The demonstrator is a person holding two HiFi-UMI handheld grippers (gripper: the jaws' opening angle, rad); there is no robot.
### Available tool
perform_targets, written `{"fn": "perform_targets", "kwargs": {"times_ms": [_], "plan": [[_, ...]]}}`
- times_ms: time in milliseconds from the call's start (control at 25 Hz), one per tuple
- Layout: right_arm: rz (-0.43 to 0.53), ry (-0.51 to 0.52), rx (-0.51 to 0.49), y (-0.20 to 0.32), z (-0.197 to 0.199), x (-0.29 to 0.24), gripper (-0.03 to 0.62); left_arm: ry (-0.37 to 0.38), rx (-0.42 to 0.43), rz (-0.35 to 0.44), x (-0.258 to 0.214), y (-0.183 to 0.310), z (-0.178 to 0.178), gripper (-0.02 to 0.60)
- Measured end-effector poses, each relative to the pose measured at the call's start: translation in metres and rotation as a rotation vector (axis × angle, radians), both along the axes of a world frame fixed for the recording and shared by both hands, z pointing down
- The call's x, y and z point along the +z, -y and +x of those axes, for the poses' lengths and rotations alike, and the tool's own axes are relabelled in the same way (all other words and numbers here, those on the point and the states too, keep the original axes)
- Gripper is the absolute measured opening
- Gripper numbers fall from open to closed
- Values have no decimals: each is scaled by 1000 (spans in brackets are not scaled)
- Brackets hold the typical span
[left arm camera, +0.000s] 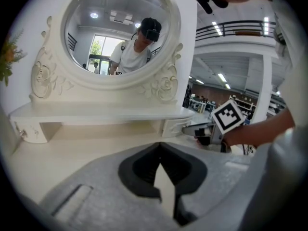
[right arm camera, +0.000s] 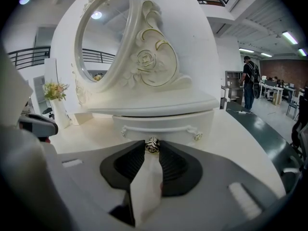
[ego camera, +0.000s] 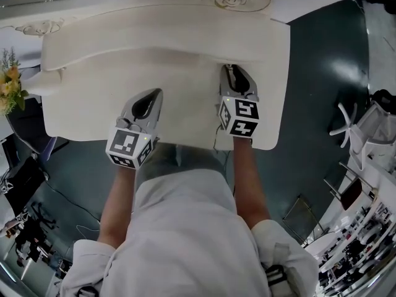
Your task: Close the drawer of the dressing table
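The white dressing table (ego camera: 185, 42) has a raised shelf under an oval mirror (left arm camera: 118, 32). A small drawer (right arm camera: 163, 126) with a carved front sits beneath the shelf's right end, its front just proud of the shelf edge. My right gripper (right arm camera: 152, 147) is at this drawer, jaws closed around its small metal knob (right arm camera: 152, 143). In the head view the right gripper (ego camera: 232, 68) reaches under the shelf edge. My left gripper (ego camera: 154, 93) hovers over the bare tabletop further left, and in its own view the left gripper (left arm camera: 160, 146) is shut, with nothing held.
A vase of flowers (right arm camera: 55, 91) stands at the table's left end. The table's front edge (ego camera: 154, 142) lies just ahead of my body. A white chair (ego camera: 365, 129) stands on the dark floor to the right. A person (right arm camera: 250, 83) stands far off.
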State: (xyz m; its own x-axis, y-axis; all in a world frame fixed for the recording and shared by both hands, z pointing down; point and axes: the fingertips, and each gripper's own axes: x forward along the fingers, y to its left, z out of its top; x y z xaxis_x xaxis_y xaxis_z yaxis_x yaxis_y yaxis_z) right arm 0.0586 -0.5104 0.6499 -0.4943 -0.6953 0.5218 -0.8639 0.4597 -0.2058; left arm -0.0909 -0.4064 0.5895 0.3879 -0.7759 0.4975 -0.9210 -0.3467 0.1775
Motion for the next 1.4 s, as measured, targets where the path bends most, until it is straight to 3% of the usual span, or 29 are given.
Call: {"fn": "perform_targets", "kwargs": {"times_ms": [760, 1040, 1400], "plan": [[9, -5, -11, 19, -6, -1, 92, 13, -3, 19, -10, 3, 1, 0], [3, -21, -40, 13, -4, -2, 94, 15, 3, 30, -19, -5, 5, 0], [8, -16, -5, -7, 8, -12, 94, 23, -3, 49, -28, -18, -2, 0]]}}
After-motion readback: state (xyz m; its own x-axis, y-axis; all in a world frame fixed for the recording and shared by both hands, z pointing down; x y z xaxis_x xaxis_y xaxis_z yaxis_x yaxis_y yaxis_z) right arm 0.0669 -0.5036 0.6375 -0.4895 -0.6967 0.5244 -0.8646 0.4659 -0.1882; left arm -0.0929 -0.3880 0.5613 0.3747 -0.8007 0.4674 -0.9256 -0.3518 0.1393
